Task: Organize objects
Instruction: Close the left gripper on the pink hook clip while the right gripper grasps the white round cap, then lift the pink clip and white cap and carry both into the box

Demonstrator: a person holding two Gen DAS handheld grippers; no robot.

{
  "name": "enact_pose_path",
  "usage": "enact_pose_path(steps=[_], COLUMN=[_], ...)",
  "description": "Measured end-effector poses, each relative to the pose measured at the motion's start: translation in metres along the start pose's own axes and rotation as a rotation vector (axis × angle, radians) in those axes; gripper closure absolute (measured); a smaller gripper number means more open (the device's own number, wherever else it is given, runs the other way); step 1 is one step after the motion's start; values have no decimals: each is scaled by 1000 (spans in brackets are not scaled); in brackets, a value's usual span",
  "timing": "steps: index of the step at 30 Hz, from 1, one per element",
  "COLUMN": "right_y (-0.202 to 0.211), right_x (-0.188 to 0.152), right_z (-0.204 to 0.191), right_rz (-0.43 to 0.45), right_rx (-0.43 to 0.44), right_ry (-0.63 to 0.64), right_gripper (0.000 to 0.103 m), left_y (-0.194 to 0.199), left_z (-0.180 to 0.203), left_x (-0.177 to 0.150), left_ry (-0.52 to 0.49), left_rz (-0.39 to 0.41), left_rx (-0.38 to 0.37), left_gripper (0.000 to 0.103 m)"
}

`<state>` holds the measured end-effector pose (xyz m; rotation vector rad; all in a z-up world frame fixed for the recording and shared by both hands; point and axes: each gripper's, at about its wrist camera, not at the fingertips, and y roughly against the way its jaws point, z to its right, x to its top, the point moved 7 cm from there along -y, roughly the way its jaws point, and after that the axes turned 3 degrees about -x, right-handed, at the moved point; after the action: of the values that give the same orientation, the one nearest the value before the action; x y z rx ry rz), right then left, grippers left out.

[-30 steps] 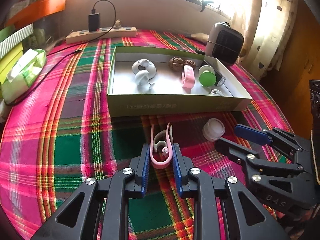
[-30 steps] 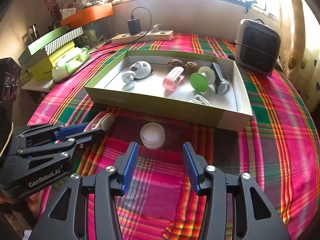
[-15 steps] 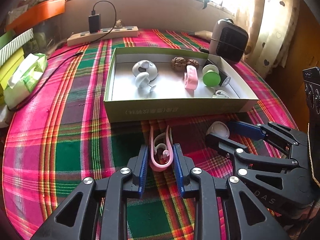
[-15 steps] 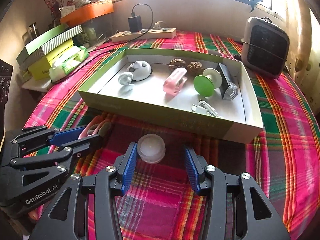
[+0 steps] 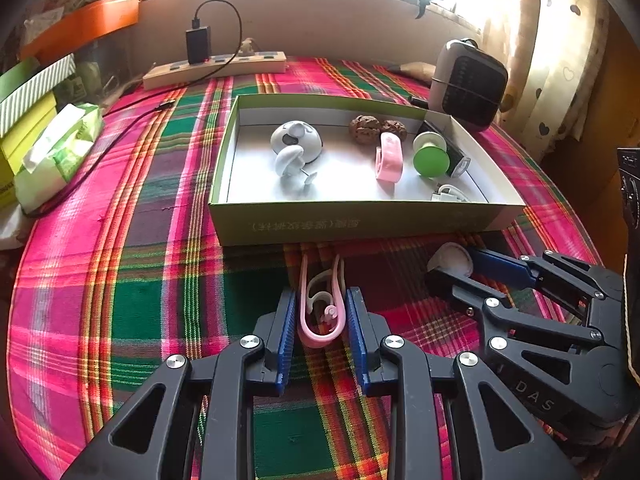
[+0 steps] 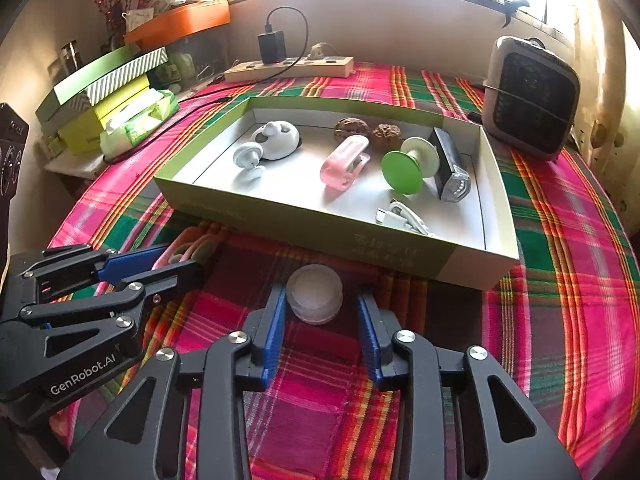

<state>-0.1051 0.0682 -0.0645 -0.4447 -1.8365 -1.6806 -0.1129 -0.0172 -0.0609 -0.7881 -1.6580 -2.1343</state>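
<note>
A pink looped clip (image 5: 320, 320) lies on the plaid tablecloth just in front of the green box (image 5: 360, 222). My left gripper (image 5: 320, 296) is shut on it, with a blue pad against each side. In the right wrist view a small white round jar (image 6: 315, 298) sits between the pads of my right gripper (image 6: 322, 292). Its jaws are closing: the left pad touches the jar, while a gap shows at the right pad. The box holds white mushroom-shaped pieces (image 6: 272, 144), two walnuts (image 6: 368, 130), a pink clip (image 6: 346, 162), a green suction disc (image 6: 402, 172), a black lamp (image 6: 450, 168) and a white cable (image 6: 402, 218).
A grey heater (image 6: 532, 100) stands at the back right of the box. At the back wall lies a power strip (image 6: 288, 68) with a black charger plugged in. A tissue pack (image 5: 60, 148) and stacked boxes (image 6: 104, 96) fill the left edge. Both grippers sit side by side in front of the box.
My right gripper moved forward until the white jar came between its pads, and its jaws narrowed. The left gripper stayed in place on the pink clip.
</note>
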Motion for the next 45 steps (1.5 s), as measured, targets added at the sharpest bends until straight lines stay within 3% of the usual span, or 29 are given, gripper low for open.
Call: enact_pose_path(steps=[3, 30, 45], right_y=[1, 16, 38], right_x=[-1, -3, 19], right_z=[2, 5, 15], right_rz=[1, 34, 94], right_rx=[0, 24, 16], right_ry=[-2, -14, -14], right_gripper=[74, 74, 74], left_y=[0, 13, 27], left_z=[0, 1, 11], left_x=[0, 0, 25], left_ry=[3, 23, -1], left_rz=[0, 30, 78], left_rx=[3, -1, -22], left_gripper=[80, 81, 81])
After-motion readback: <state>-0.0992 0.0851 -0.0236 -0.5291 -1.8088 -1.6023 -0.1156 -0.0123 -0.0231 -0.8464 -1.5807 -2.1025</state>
